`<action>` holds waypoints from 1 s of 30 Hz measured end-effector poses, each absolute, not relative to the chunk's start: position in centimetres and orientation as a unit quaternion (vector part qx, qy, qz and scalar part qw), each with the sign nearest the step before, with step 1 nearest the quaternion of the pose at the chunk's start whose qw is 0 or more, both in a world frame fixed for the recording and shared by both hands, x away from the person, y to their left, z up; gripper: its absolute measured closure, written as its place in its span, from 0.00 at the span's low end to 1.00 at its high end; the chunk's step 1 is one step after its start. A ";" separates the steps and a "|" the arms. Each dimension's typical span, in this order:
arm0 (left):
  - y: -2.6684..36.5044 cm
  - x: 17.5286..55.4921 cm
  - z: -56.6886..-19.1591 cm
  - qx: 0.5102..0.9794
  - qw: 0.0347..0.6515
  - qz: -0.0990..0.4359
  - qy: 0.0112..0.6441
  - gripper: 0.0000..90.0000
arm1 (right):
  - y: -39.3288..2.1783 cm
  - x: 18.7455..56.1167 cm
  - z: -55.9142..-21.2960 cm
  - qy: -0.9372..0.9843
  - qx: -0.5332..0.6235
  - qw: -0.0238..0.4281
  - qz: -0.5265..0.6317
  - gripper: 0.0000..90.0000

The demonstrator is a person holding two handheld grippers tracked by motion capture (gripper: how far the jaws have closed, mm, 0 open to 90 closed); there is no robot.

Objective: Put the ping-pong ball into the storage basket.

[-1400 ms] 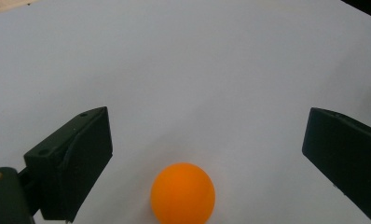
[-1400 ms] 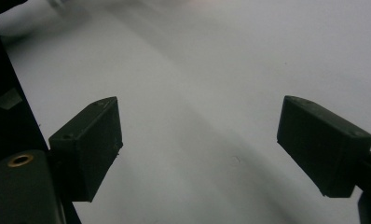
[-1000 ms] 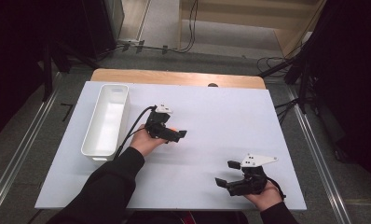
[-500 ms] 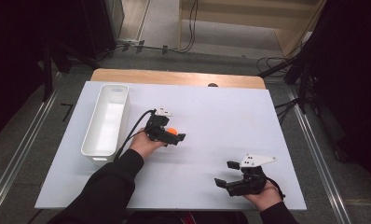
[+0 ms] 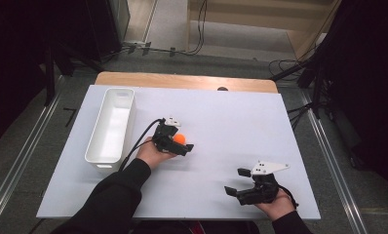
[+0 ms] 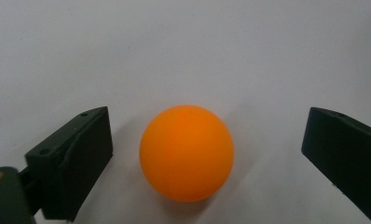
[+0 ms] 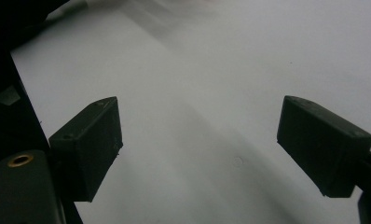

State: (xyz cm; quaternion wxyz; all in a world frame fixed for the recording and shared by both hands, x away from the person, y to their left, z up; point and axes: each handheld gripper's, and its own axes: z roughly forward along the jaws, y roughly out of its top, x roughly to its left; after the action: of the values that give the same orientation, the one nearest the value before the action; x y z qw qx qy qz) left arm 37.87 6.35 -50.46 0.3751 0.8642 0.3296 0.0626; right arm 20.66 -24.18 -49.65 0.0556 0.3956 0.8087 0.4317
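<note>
The left tool (image 5: 181,145) is seen near the middle of the table (image 5: 221,117), with its jaws spread to either side of an orange ball (image 5: 181,139). In the left gripper view the ball (image 6: 187,152) is shown resting on the white surface between the two black jaws, and a clear gap is left on each side, so nothing is gripped. The jaws have just been closing a little, with the ball between them but untouched. The right tool (image 5: 238,183) is held at the near right part of the table, well apart from the ball, and its jaws are seen wide apart over bare surface in the right gripper view. A white bin (image 5: 110,127) is placed lengthwise toward the left side of the table, just beside the left hand (image 5: 153,153); the ball lies to its right.
</note>
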 end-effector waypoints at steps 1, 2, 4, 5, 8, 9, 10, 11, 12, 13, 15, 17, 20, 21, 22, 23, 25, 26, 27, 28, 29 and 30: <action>6.3 37.9 -50.5 0.864 0.375 0.063 0.330 0.08 | -24.2 20.7 -49.7 0.809 0.396 0.056 0.432 0.14; 6.5 37.8 -50.5 0.864 0.375 0.066 0.330 0.08 | -24.2 20.7 -49.6 0.808 0.396 0.057 0.432 0.14; 6.7 37.7 -50.5 0.862 0.378 0.069 0.331 0.13 | -24.2 20.7 -49.6 0.808 0.396 0.058 0.433 0.14; 6.7 37.7 -50.5 0.861 0.380 0.076 0.329 0.18 | -24.2 20.7 -49.6 0.808 0.396 0.060 0.433 0.14; 6.8 37.5 -50.5 0.868 0.367 0.088 0.323 0.24 | -24.2 20.7 -49.6 0.808 0.396 0.060 0.433 0.14; 6.8 37.5 -50.5 0.868 0.367 0.088 0.323 0.29 | -24.2 20.7 -49.6 0.807 0.396 0.059 0.433 0.14; 6.7 37.4 -50.6 0.870 0.364 0.090 0.321 0.32 | -24.2 20.7 -49.6 0.807 0.396 0.059 0.433 0.14; 6.7 37.4 -50.6 0.873 0.359 0.093 0.316 0.32 | -24.2 20.7 -49.6 0.807 0.396 0.059 0.433 0.14; 6.7 37.3 -50.6 0.874 0.356 0.096 0.317 0.33 | -24.2 20.7 -49.6 0.807 0.397 0.060 0.433 0.14; 6.7 37.3 -50.5 0.875 0.353 0.100 0.316 0.42 | -24.2 20.7 -49.6 0.807 0.397 0.059 0.434 0.14; 6.8 37.2 -50.5 0.874 0.357 0.099 0.313 0.49 | -24.2 20.7 -49.6 0.807 0.397 0.060 0.433 0.14; 6.7 37.2 -50.5 0.877 0.351 0.112 0.309 0.54 | -24.2 20.7 -49.6 0.807 0.397 0.060 0.433 0.14; 6.8 37.2 -50.5 0.877 0.350 0.112 0.309 0.55 | -24.2 20.7 -49.6 0.807 0.398 0.061 0.432 0.14; 6.8 37.2 -50.5 0.877 0.350 0.112 0.309 0.55 | -24.2 20.7 -49.6 0.807 0.398 0.061 0.432 0.14; 6.7 37.2 -50.5 0.876 0.352 0.113 0.309 0.55 | -24.3 20.7 -49.6 0.807 0.397 0.061 0.433 0.14; 6.7 37.1 -50.5 0.876 0.351 0.114 0.309 0.55 | -24.3 20.7 -49.6 0.807 0.397 0.061 0.433 0.14; 6.7 37.2 -50.5 0.877 0.350 0.113 0.309 0.56 | -24.3 20.6 -49.6 0.807 0.398 0.060 0.433 0.14; 6.8 37.2 -50.5 0.877 0.351 0.113 0.309 0.56 | -24.3 20.7 -49.6 0.807 0.397 0.061 0.433 0.14; 6.8 37.2 -50.5 0.877 0.350 0.112 0.309 0.56 | -24.3 20.7 -49.6 0.808 0.395 0.059 0.433 0.14; 6.8 37.2 -50.5 0.877 0.350 0.112 0.309 0.56 | -24.3 20.7 -49.6 0.808 0.395 0.059 0.433 0.14; 6.8 37.2 -50.5 0.877 0.350 0.113 0.310 0.56 | -24.3 20.7 -49.6 0.808 0.396 0.059 0.433 0.14; 6.8 37.2 -50.5 0.877 0.350 0.113 0.310 0.56 | -24.3 20.7 -49.6 0.808 0.396 0.061 0.433 0.14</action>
State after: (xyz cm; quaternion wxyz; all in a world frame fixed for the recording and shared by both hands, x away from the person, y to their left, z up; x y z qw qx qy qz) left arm 37.17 6.76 -50.49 0.3504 0.8767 0.3098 0.1125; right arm 20.68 -24.30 -49.60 0.0607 0.3958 0.8077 0.4327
